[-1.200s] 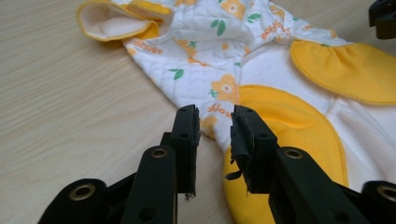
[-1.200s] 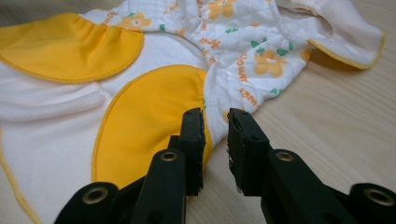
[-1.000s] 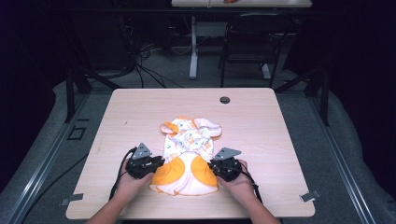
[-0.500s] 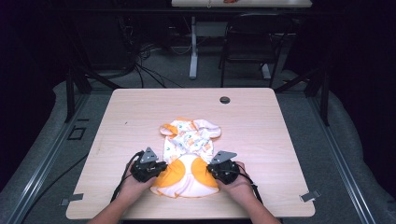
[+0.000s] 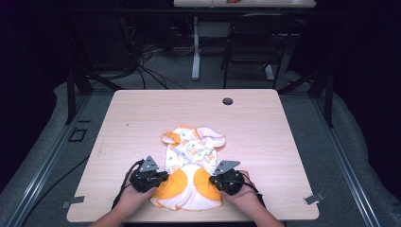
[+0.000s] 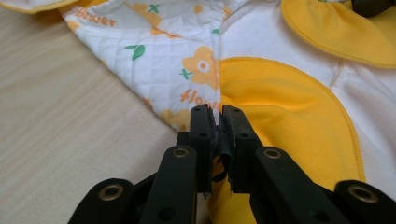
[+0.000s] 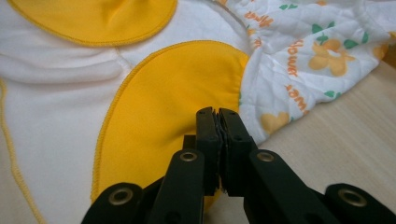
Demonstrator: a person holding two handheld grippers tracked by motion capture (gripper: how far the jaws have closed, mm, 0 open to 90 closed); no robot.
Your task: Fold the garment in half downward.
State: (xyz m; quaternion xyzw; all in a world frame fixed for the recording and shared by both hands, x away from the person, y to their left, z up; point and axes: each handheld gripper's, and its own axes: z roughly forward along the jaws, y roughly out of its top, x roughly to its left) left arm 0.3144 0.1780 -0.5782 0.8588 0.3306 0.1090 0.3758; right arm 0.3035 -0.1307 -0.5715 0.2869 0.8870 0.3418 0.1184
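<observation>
A small baby garment (image 5: 191, 170), white with orange panels and a quilted flower print, lies on the near half of the wooden table (image 5: 142, 118). My left gripper (image 5: 158, 178) is shut on its left edge, pinching fabric beside an orange panel (image 6: 280, 112). My right gripper (image 5: 216, 181) is shut on its right edge at the other orange panel (image 7: 168, 98). In the left gripper view the jaws (image 6: 215, 126) squeeze a thin fold of cloth. In the right gripper view the jaws (image 7: 217, 123) are pressed together over the orange cloth. The garment's lower half is folded up over its printed part (image 5: 189, 149).
A round dark grommet (image 5: 227, 101) sits near the table's far edge. Behind the table stand a dark chair (image 5: 255, 42) and a desk leg (image 5: 195, 52) among cables. Metal brackets (image 5: 313, 198) are at the table's near corners.
Both grippers have carried the garment's orange lower part farther away from the table's near edge, over the printed part. They remain shut on the cloth.
</observation>
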